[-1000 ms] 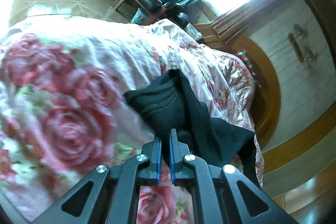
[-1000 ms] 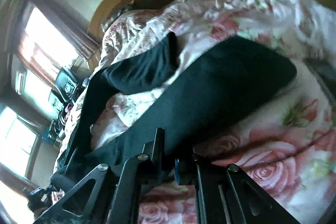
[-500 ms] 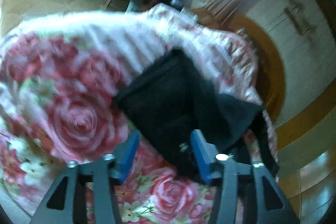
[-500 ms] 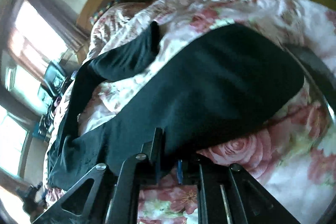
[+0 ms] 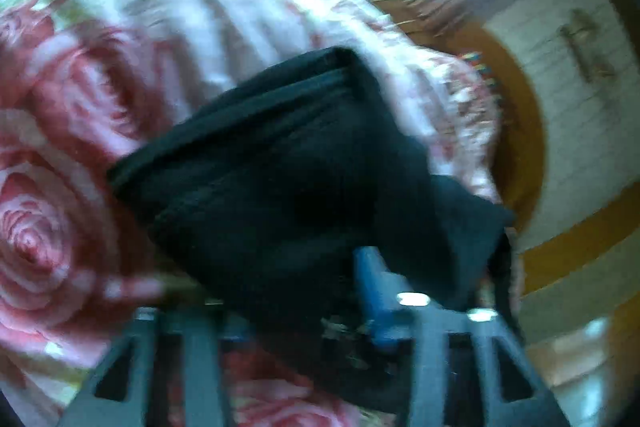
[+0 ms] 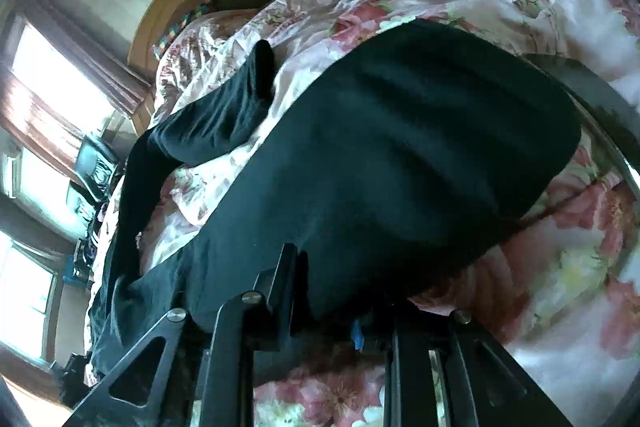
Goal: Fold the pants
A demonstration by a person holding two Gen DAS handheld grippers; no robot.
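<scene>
No legible text, label, brand, number or sign appears in either view. The black fabric pants (image 6: 400, 163) carry no readable tag, and the rose-patterned pink and white bedspread (image 6: 560, 267) shows only floral print. Motion blur in the left wrist view prevents reading of any small marking there.

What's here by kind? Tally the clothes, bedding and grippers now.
Pants: 1, black
Bedspread: 1, rose-printed
Grippers: 2, left gripper and right gripper
Total: 4
</scene>
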